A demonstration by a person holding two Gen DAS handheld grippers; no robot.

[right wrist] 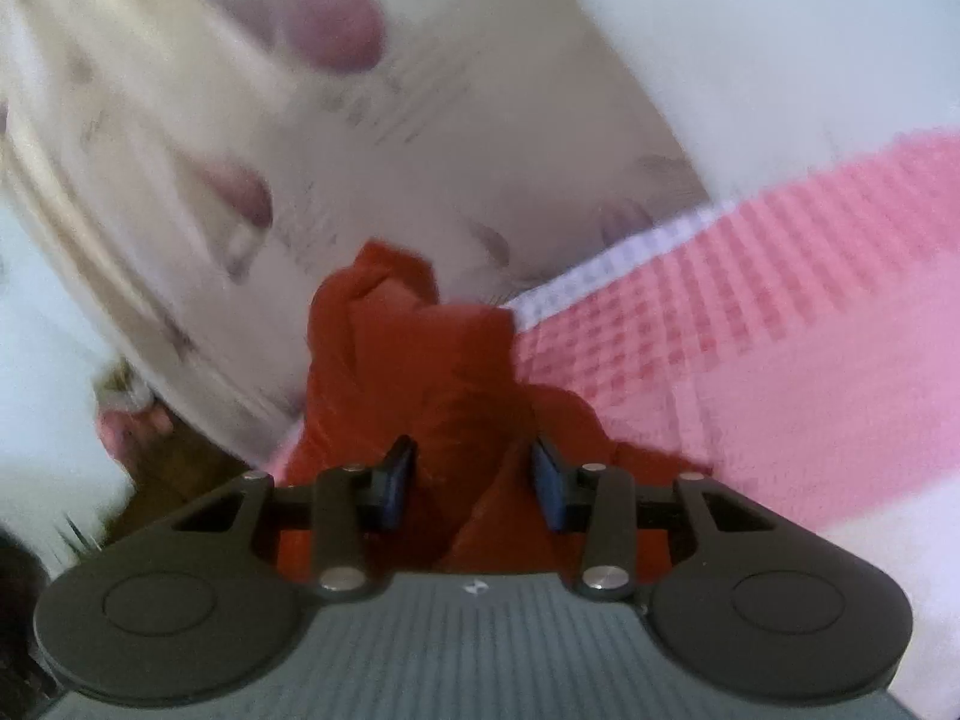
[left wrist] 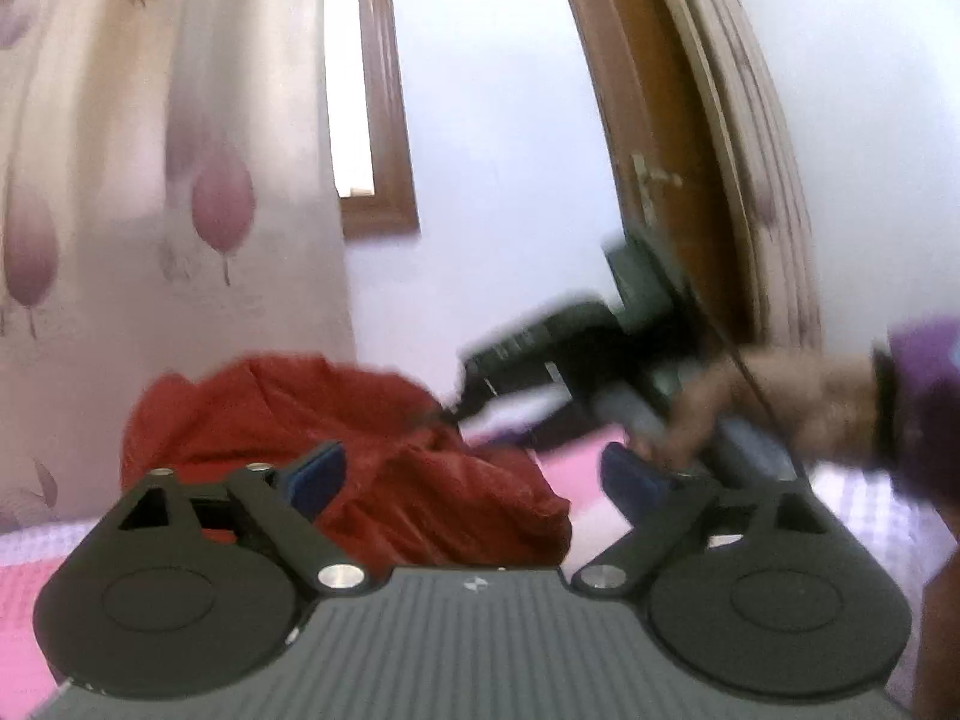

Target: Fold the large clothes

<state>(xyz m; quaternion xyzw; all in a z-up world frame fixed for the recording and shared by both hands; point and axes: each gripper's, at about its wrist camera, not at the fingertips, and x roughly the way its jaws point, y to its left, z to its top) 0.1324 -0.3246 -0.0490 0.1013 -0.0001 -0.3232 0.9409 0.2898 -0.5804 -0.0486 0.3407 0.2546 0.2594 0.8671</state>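
Left gripper (left wrist: 462,480): jaws wide apart, nothing between the pads; we see the cloth beyond them, not pinched.
Right gripper (right wrist: 474,483): jaws partly apart, a ridge of red cloth running up between them; we cannot tell whether the pads press it. In the left wrist view its fingertips seem to meet the cloth's upper edge at two o'clock of the heap, though blur hides the contact.
Red garment (left wrist: 336,438): crumpled in a heap on the pink checked bedspread (right wrist: 750,300); from the left gripper it lies dead ahead at twelve, near but not touching. From the right gripper it fills six through twelve, straight along the fingers.
Person's hand (left wrist: 774,402): holds the right gripper's handle, at three o'clock in the left view.
Step in hand, our judgement: lifting and spreading the heap before any fold.
How to do it well: we would seat each gripper on a single edge or corner, not a bunched layer, then draw the two apart so the cloth hangs flat.
Curtain (left wrist: 150,180): floral, hanging behind the bed at ten.
Door frame (left wrist: 690,120): wooden, far back at one.
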